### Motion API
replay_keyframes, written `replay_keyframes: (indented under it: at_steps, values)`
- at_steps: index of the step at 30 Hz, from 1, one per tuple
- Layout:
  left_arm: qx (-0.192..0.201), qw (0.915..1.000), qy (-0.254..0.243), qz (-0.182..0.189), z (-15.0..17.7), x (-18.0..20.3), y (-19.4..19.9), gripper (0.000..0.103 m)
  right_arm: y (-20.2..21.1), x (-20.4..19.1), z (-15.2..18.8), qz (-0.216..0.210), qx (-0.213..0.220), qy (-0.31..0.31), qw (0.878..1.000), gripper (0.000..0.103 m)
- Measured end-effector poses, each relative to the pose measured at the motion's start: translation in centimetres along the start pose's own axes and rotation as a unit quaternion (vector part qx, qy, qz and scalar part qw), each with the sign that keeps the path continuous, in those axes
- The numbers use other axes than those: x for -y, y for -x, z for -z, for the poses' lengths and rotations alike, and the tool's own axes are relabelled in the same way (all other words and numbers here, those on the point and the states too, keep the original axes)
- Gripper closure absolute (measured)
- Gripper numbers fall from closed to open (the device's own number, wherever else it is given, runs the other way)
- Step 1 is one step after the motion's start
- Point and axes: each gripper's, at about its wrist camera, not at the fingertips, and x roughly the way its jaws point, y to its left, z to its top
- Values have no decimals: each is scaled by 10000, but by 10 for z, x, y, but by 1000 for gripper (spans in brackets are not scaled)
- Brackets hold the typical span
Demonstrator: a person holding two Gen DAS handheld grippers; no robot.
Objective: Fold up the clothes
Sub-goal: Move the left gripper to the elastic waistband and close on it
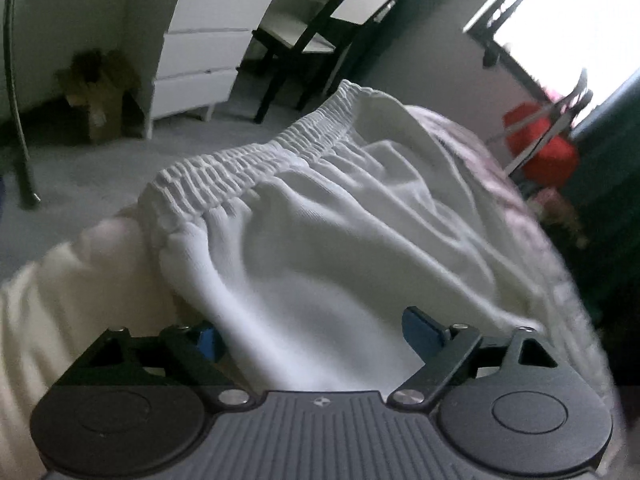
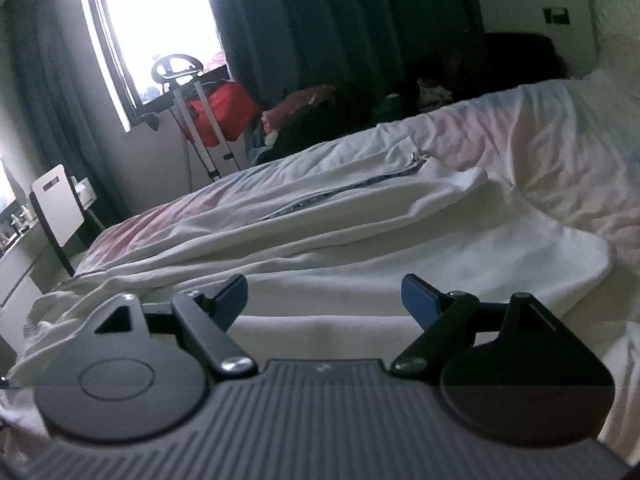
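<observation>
White knit garment with gathered elastic waistband (image 1: pixel 320 216) lies on pale bedspread (image 2: pixel 540 152), directly ahead of left gripper (image 1: pixel 316 338); cloth runs between its 2 spread fingers, unclamped. Waistband runs diagonally, lower-left to upper-right. Right gripper (image 2: pixel 324 300) released, above white cloth; left judged nearer.

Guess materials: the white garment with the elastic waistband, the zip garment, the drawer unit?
White garment: looks like soft ribbed knit, matte; gathered elastic waistband. Zip garment: white fleecy-looking fabric, dark zipper; too blurred to confirm. Drawer unit: probably painted or laminated board, flat white fronts.
</observation>
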Motion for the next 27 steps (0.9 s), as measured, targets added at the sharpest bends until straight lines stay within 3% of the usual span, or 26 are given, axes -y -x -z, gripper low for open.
replay_keyframes:
  at_steps: [3,6,8,10,13,17,20,23,25,27]
  values:
    - [90,9979,374,525,-4,-10,9,21,-7,0,-1,27,-100,-39,9999,18]
    - [403,9881,660,1330,-8,-17,26,22,-10,7,-7,71,-139,-197,9997,18]
    - [508,9847,577,1564,-8,-15,33,22,-9,19,-11,72,-154,-419,9990,18]
    - [365,9857,485,1569,-6,-9,30,19,-9,30,-16,73,-170,-641,9978,18]
    - [94,9938,496,992,0,-5,19,23,-8,47,-22,75,-192,-973,9950,18]
    - [-269,9952,637,688,8,-7,4,32,-6,71,-31,71,-224,-1448,9892,18]
    - [-305,9961,611,558,10,-6,3,40,-1,112,-36,28,-242,-2150,9763,18]
    - [-245,9956,750,504,8,-7,7,47,-1,152,-27,399,-255,-2755,9601,17]
    - [-193,9935,991,524,4,-15,11,52,-5,175,-15,590,-398,-3390,9381,15]
    - [-151,9918,1113,614,3,-22,14,53,-13,195,1,538,-595,-4101,9085,16]
